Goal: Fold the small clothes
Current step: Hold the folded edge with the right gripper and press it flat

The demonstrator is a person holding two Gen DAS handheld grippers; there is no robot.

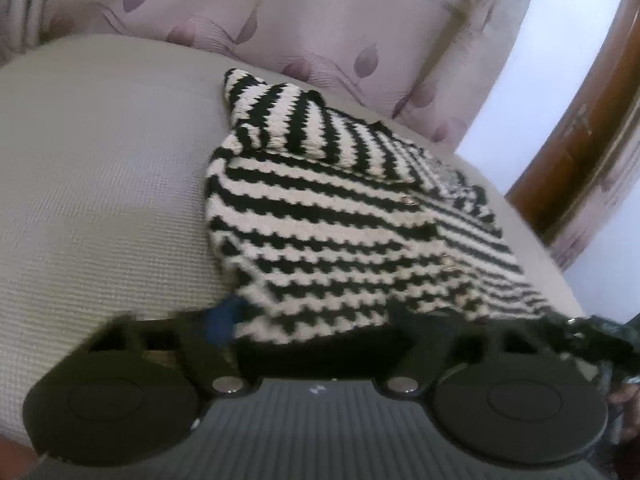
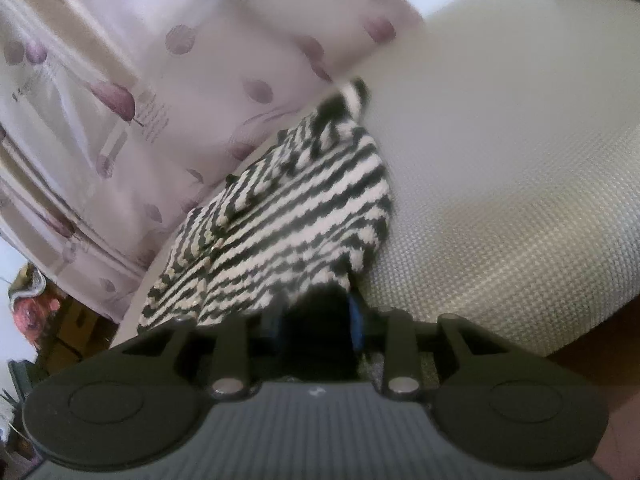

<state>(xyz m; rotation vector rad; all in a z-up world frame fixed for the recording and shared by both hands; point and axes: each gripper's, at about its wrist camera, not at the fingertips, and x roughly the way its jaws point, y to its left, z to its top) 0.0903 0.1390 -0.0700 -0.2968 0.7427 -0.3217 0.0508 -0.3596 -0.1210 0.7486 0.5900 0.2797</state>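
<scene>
The black-and-white striped knitted garment (image 1: pixel 332 220) is thick, nubby yarn, rough and matt. Under it the pale grey woven mat surface (image 1: pixel 100 200) shows a fine ribbed weave, dull. The lilac leaf-printed curtain (image 1: pixel 320 20) has a soft satin sheen. Each matt black plastic claw (image 1: pixel 316 332) carries small shiny metal pins. The brown wooden frame (image 1: pixel 592 120) looks polished.

Field note: I see one garment, a small black-and-white striped knit sweater (image 1: pixel 320 216), lying on the pale woven surface (image 1: pixel 100 184). Left wrist view: it fills the centre and lower right of the frame, mostly flat, stripes running across. A sleeve (image 1: pixel 276 116) is folded over the body at upper centre, its stripes running at an angle. Right wrist view: the sweater (image 2: pixel 288 216) runs diagonally from lower left to centre, blurred, with rumpled folds along its upper edge.
</scene>
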